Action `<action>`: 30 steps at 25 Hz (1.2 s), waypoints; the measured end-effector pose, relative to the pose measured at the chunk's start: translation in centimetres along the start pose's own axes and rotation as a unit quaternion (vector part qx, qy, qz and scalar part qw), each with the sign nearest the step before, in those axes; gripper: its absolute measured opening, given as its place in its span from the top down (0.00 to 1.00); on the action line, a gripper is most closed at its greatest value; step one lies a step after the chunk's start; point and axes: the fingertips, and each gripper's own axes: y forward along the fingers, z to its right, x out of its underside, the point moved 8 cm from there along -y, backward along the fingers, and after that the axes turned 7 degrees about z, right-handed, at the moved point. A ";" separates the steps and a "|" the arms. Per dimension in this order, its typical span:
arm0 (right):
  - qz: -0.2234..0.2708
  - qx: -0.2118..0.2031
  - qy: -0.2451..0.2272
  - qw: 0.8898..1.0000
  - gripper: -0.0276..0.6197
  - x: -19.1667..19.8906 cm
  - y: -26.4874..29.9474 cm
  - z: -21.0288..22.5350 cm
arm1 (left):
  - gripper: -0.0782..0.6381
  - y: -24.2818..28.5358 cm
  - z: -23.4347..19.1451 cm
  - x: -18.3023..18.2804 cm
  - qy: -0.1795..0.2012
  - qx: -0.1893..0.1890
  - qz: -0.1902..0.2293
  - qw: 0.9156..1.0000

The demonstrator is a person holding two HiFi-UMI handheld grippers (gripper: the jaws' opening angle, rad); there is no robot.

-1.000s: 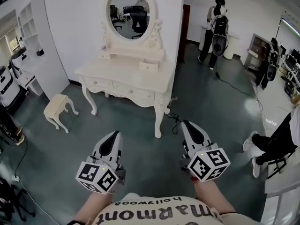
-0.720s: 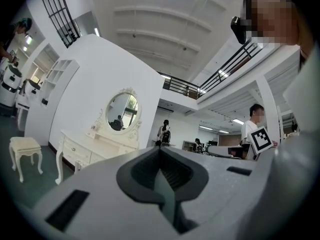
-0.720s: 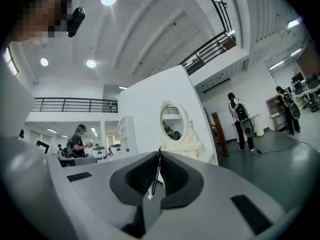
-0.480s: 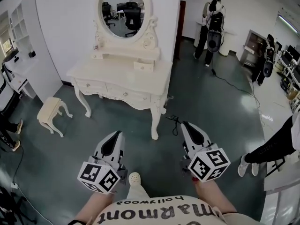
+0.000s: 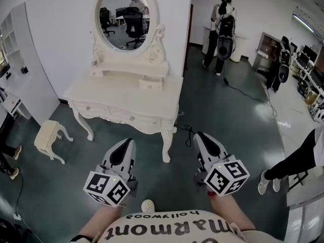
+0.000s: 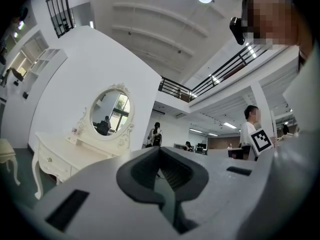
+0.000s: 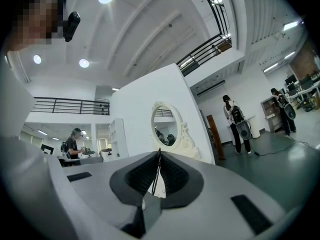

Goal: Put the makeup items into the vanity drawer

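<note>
The cream vanity table (image 5: 121, 97) with its oval mirror (image 5: 122, 15) stands against the white wall, some way ahead of me on the floor. One small upper drawer (image 5: 147, 84) under the mirror stands pulled out. The wide front drawers (image 5: 132, 118) are closed. I cannot make out any makeup items from here. My left gripper (image 5: 125, 142) is held low over the floor, shut and empty, its jaws (image 6: 160, 149) pointing toward the vanity (image 6: 55, 156). My right gripper (image 5: 201, 134) is level with it, also shut on nothing (image 7: 159, 151).
A small cream stool (image 5: 48, 135) stands left of the vanity, and a white shelf unit (image 5: 20, 59) lines the left wall. A cable (image 5: 188, 130) lies by the vanity's right leg. People stand at the back (image 5: 223, 29) and at the right edge (image 5: 304, 156).
The vanity has slid left and slightly lower in the head view as I step closer to it. Both grippers stay shut in the same held-out pose.
</note>
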 end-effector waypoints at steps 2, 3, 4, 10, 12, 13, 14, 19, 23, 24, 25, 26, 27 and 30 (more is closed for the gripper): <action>0.003 0.001 0.001 1.000 0.90 0.0 1.8 0.3 | 0.88 1.3 -1.3 -0.4 0.001 0.003 -0.001 1.000; 0.004 0.002 -0.001 1.000 0.90 0.1 2.7 0.4 | 0.88 1.9 -2.0 -0.6 0.003 0.004 -0.001 1.000; 0.004 0.002 -0.003 1.000 0.90 0.2 3.6 0.5 | 0.88 2.4 -2.7 -0.8 0.004 0.004 -0.001 1.000; 0.006 0.004 0.005 1.000 0.90 1.2 9.2 1.1 | 0.88 5.8 -7.2 -1.5 0.006 0.004 -0.005 1.000; 0.007 0.007 0.006 1.000 0.90 1.5 10.9 1.3 | 0.88 6.9 -8.7 -1.7 0.007 0.007 -0.005 1.000; 0.007 0.008 0.006 1.000 0.90 1.7 11.7 1.4 | 0.88 7.4 -9.5 -1.8 0.008 0.008 -0.005 1.000; 0.007 0.009 0.006 1.000 0.90 1.9 12.5 1.5 | 0.88 7.9 -10.2 -1.9 0.009 0.009 -0.004 1.000; 0.005 0.013 0.010 1.000 0.90 3.0 16.3 1.6 | 0.88 9.8 -13.6 -2.0 0.011 0.013 -0.007 1.000; 0.003 0.015 0.010 1.000 0.90 4.3 18.8 1.7 | 0.88 10.7 -16.3 -1.6 0.007 0.007 -0.008 1.000; 0.001 0.017 0.009 1.000 0.90 4.6 19.2 1.8 | 0.88 10.9 -16.8 -1.4 0.005 0.006 -0.009 1.000; 0.001 0.020 0.007 1.000 0.90 5.0 19.5 1.9 | 0.88 11.0 -17.4 -1.1 0.004 0.006 -0.010 1.000; 0.001 0.023 0.003 1.000 0.90 5.3 19.7 2.0 | 0.88 11.2 -17.9 -0.8 0.003 0.006 -0.010 1.000; 0.000 0.026 -0.001 1.000 0.90 5.6 20.0 2.2 | 0.88 11.5 -18.5 -0.5 0.004 0.006 -0.011 1.000; -0.016 0.035 -0.014 0.999 0.90 6.6 21.0 2.8 | 0.88 12.4 -19.8 0.5 0.002 0.001 -0.019 1.000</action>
